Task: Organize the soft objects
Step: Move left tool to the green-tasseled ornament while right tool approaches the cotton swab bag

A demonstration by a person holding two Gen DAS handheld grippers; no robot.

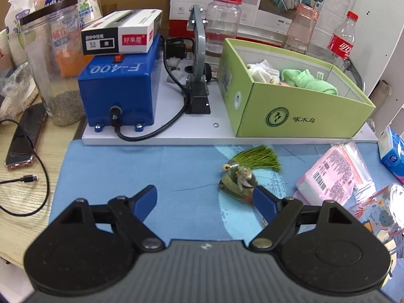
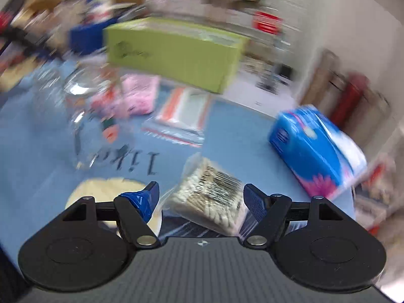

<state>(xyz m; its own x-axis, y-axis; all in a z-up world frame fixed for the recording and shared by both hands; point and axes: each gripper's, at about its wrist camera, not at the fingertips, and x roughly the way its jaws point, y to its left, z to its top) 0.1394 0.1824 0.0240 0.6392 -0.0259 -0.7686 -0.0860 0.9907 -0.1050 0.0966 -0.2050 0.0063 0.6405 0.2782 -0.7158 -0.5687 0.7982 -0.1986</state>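
My left gripper (image 1: 205, 199) hangs open over the blue mat (image 1: 126, 166). A small green sachet with a green tassel (image 1: 240, 179) lies on the mat, just in front of its right fingertip (image 1: 263, 199). Behind it stands the green box (image 1: 290, 111), holding a white cloth (image 1: 262, 69) and a green towel (image 1: 310, 80). In the blurred right wrist view my right gripper (image 2: 202, 197) is open low over the mat. A clear bag of cotton swabs (image 2: 209, 194) lies between its fingers, and I see no pad pressing on it.
A pink pack (image 1: 330, 176) and a blue tissue pack (image 2: 313, 149) lie on the mat's right side. A blue machine (image 1: 121, 88) with a cable, a clear jar (image 1: 50, 63), bottles (image 1: 342, 40) and a phone (image 1: 25, 139) crowd the back and left.
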